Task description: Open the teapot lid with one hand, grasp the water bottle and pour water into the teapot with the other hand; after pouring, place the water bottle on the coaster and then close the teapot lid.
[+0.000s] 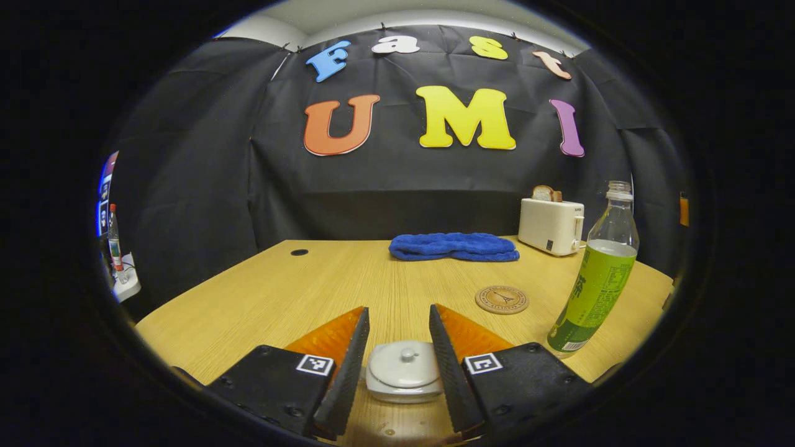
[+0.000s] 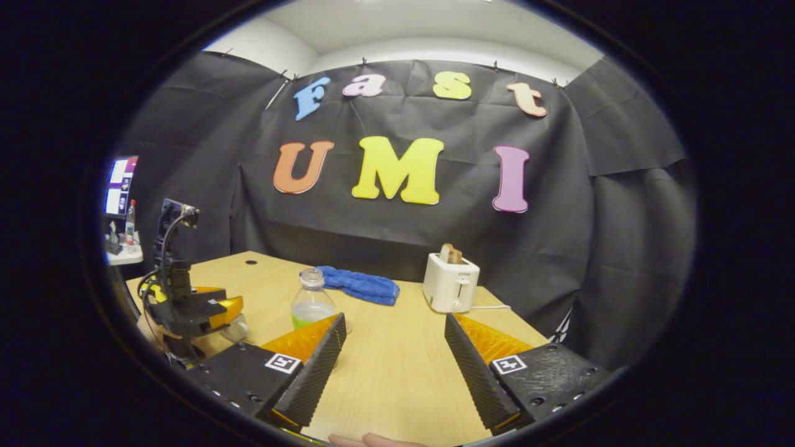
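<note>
Light wooden counter (image 1: 298,298) spans lower frame. Clear plastic water bottle with green label (image 1: 595,279), uncapped, upright, right of frame, neck up. White ceramic teapot (image 1: 404,372) with knobbed lid on, bottom centre, between spread fingers of left claw (image 1: 397,347), untouched. Round cork coaster (image 1: 502,299) lies flat between teapot and white toaster (image 1: 551,225); blue towel (image 1: 453,246) behind. Right claw (image 2: 394,354) open, empty, bottle just behind its left finger.

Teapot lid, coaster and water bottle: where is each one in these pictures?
teapot lid (image 1: 404,365), left gripper view, on its domed top.
coaster (image 1: 502,299), left gripper view, on its printed face.
water bottle (image 1: 595,292), left gripper view, on its green label.
</note>
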### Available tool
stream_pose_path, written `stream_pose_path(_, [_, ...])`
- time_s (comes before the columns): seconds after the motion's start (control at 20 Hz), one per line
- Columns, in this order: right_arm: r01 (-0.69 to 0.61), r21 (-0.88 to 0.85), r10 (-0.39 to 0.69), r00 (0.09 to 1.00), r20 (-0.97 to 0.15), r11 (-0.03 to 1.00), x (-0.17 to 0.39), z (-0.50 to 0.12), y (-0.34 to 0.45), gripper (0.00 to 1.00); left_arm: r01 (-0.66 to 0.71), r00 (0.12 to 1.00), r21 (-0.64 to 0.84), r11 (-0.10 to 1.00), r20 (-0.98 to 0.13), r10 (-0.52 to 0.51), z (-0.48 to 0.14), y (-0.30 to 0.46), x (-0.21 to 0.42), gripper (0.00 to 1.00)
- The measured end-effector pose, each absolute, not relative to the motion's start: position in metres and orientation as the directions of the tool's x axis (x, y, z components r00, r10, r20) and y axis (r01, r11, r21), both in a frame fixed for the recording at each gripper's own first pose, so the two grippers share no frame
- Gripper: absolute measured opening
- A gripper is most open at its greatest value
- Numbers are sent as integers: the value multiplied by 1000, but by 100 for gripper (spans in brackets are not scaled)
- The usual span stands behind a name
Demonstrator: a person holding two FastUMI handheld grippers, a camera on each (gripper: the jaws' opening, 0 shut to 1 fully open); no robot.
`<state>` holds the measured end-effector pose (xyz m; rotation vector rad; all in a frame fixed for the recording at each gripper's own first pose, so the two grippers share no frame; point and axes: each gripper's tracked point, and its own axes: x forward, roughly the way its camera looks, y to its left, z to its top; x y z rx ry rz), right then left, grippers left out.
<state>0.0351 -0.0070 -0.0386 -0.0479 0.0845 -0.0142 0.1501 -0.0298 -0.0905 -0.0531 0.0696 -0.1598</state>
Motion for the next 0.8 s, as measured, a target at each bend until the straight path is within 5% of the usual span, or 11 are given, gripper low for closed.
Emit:
stream_pose_path(0.35, [15,-50,-19,996,-86,999,36,-39,-8,96,169,984,-69,983,-46,-172,-84,-34,151,12])
stream_pose_path(0.8, [10,-67,-19,992,-123,998,39,-50,-6,96,159,987,-40,986,31,-158,-34,-20,123,7])
